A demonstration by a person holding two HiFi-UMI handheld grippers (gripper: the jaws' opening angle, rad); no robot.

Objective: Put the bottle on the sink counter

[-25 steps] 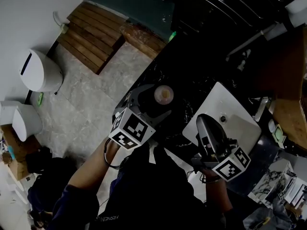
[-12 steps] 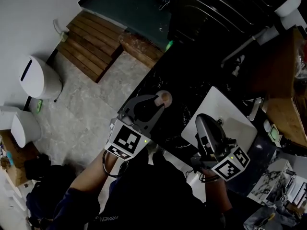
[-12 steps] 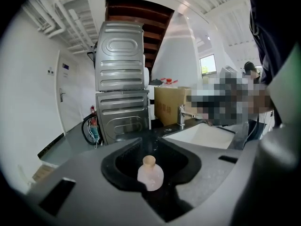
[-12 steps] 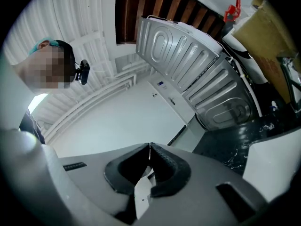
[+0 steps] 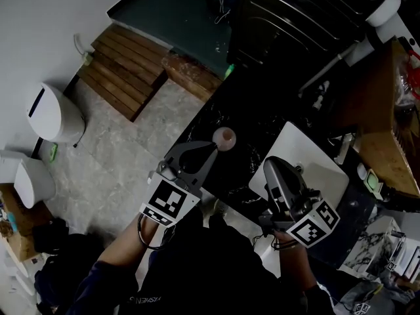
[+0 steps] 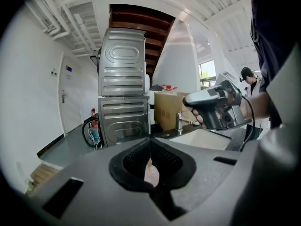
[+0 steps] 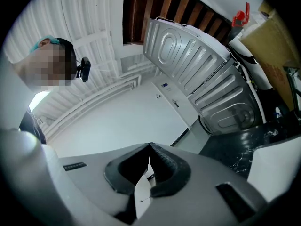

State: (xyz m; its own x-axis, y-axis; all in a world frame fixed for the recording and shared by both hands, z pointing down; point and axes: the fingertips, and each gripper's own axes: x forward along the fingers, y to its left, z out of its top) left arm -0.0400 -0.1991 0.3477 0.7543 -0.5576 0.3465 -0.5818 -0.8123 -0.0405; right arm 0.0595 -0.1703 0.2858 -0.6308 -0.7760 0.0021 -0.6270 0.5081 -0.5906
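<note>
My left tongs [image 5: 212, 151], just clenched empty, near bottle [image 5: 224, 137] standing on surface [image 5: 262, 113]; right tongs [image 5: 274, 168] clenched, empty.

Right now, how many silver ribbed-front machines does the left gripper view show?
2. The upper machine sits stacked directly on the lower machine, both left of the cardboard box. No others show, though the view's lower part is blocked.
</note>
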